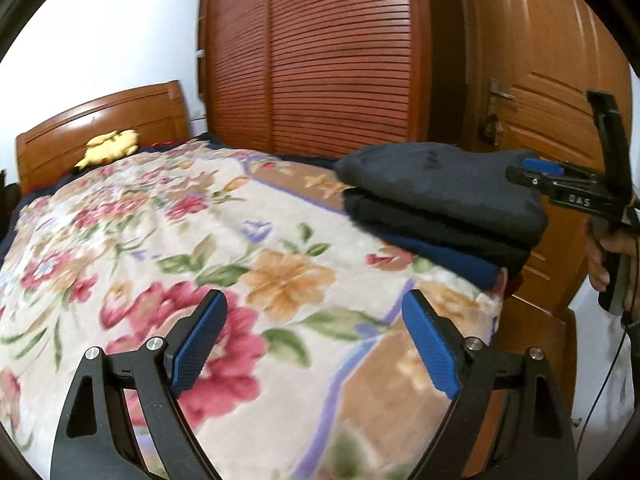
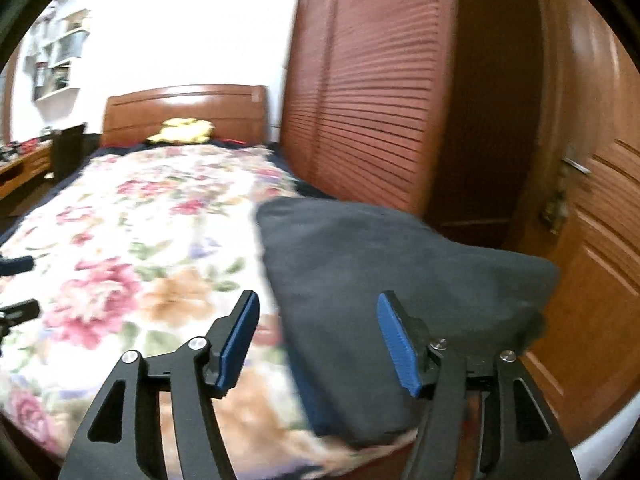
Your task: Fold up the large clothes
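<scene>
Both hand-held grippers, left [image 1: 314, 344] and right [image 2: 316, 344], are being held spread and empty, folded clothes [image 1: 440, 208] being stacked on the bed [image 1: 160, 240] just beyond the right one.

A home bedroom is showing here: a bed [image 1: 472, 312] is lying under a floral blanket [image 1: 168, 240], its wooden headboard [image 1: 100, 124] standing against a white wall with a yellow plush toy [image 1: 110, 148] resting by it. A louvred wooden wardrobe [image 1: 320, 60] and a panelled door [image 1: 560, 92] are flanking the bedside, while wall shelves [image 2: 60, 52] and a desk [image 2: 24, 164] are showing beyond.
</scene>
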A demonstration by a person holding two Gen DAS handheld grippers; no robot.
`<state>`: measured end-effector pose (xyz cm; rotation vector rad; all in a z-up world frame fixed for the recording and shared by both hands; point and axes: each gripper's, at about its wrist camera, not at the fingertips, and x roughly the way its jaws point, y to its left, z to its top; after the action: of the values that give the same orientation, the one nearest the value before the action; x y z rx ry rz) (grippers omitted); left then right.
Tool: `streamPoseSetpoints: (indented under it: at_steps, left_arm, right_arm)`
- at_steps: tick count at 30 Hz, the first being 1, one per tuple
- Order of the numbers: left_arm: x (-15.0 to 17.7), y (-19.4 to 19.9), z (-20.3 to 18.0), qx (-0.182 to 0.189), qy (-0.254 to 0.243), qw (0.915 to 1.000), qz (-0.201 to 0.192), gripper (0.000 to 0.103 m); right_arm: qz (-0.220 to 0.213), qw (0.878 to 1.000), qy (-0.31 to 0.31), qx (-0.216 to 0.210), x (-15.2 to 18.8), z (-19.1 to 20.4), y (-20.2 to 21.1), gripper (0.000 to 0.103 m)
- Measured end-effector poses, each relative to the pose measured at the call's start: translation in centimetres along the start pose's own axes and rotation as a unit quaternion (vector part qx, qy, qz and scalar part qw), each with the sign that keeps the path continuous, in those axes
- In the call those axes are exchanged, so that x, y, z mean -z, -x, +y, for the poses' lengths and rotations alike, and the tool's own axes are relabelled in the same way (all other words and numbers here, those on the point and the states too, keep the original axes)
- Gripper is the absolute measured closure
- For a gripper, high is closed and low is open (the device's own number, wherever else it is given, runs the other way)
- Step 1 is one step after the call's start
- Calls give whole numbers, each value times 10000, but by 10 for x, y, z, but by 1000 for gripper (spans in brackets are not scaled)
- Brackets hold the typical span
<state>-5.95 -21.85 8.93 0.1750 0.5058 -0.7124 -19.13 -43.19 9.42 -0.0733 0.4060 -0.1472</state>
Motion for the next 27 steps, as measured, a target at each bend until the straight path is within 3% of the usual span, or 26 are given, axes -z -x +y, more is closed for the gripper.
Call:
streamPoseSetpoints:
  at_steps: [3,5,7,8,11,12,13,15,20,24,27]
  left_arm:
    - [13,13,19,-251,50,9997,-46,16]
    - [21,22,31,-371,115,9992,-72,42]
    - [30,29,46,-584,202,9981,41,81]
    - [34,32,52,-618,241,9978,73,87]
    - [46,46,75,-1072,296,9938,55,87]
    - [48,51,81,-1224,306,9920,52,74]
    - [52,56,87,-1327,303,9907,4,42]
    - [60,71,99,-1427,424,9888,-116,0]
    - [79,91,130,-1856,805,9793,-98,0]
    - [98,102,152,-2228,999,9696,-168,0]
    - [108,104,165,-2297,1110,9668,-120,0]
  right_arm:
    - [-80,9993,10,-354,5,30,4,35]
    - [-103,9983,49,-578,10,49,5,35]
    - [-99,9965,88,-827,13,70,3,35]
    - [-87,9954,105,-945,14,79,1,35]
    - [-49,9917,154,-1276,18,105,-11,35]
    - [-48,9902,174,-1383,19,113,-14,34]
    - [-55,9885,199,-1500,20,122,-15,34]
    - [-69,9849,254,-1709,22,137,-16,34]
    - [-82,9759,387,-2146,22,159,-30,20]
    - [-58,9729,473,-2262,24,176,-48,16]
    - [-83,9718,514,-2302,25,184,-63,16]
